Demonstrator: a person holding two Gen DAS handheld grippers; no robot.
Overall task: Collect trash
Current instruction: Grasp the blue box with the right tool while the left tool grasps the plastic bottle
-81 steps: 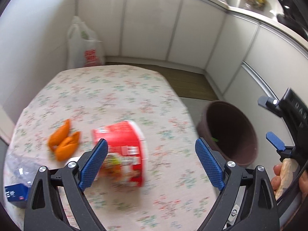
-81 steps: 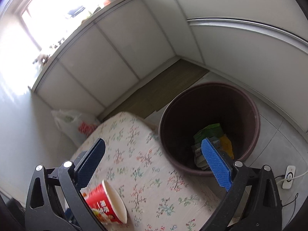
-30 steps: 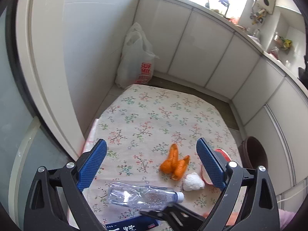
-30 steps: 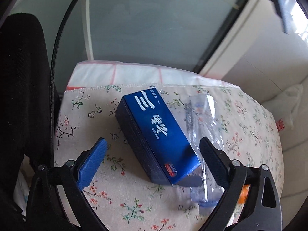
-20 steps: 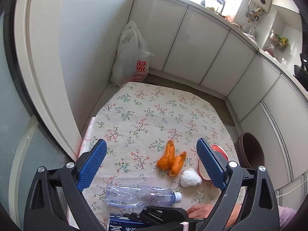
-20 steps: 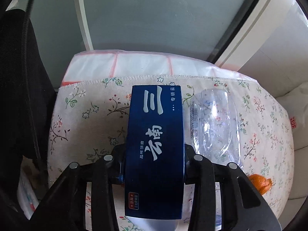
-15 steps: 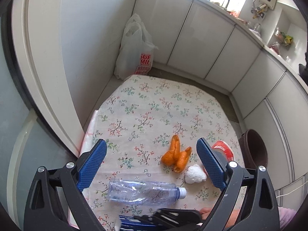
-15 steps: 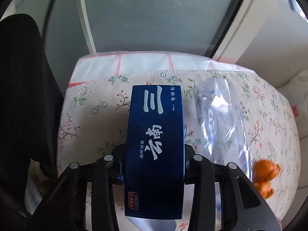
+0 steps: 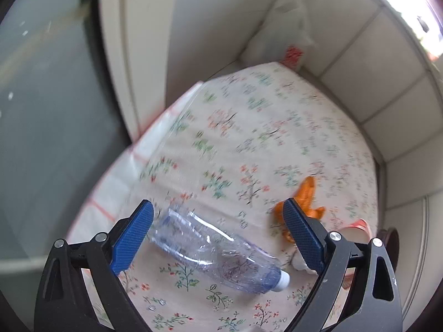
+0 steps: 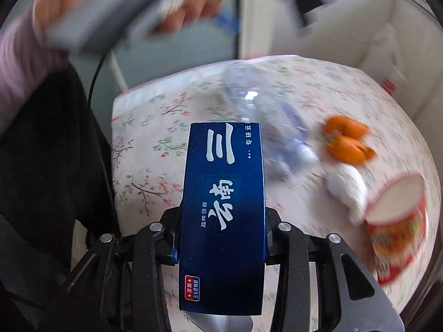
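Floral-printed cloth (image 9: 249, 127) covers the table in both views, with white cabinet fronts (image 9: 387, 63) curving behind its far side. Over the near edge of that cloth, a dark blue rectangular cardboard box with white Chinese lettering (image 10: 223, 210) is clamped between the closed-in fingers of the right gripper (image 10: 221, 244), held clear above the cloth. Its long axis runs straight along the fingers, its far end pointing away from the camera toward the table's middle and its near end, with a small red label, toward the camera.

Just right of the box's far end lies a crushed clear plastic bottle with a white cap (image 9: 216, 251), on its side; in the left wrist view its long axis slants from far left to near right, cap at the near right. The left gripper (image 9: 218, 238) hovers above it with its blue pads wide apart, holding nothing.

Beyond the cap sit pieces of orange peel (image 10: 347, 141), then a crumpled white tissue (image 10: 347, 188), and touching that, a red and white paper noodle cup (image 10: 396, 221) on its side, mouth toward the tissue. Much of the right wrist view is motion-blurred. A white plastic bag with red print (image 9: 288, 38) slumps against the cabinets past the far table edge.
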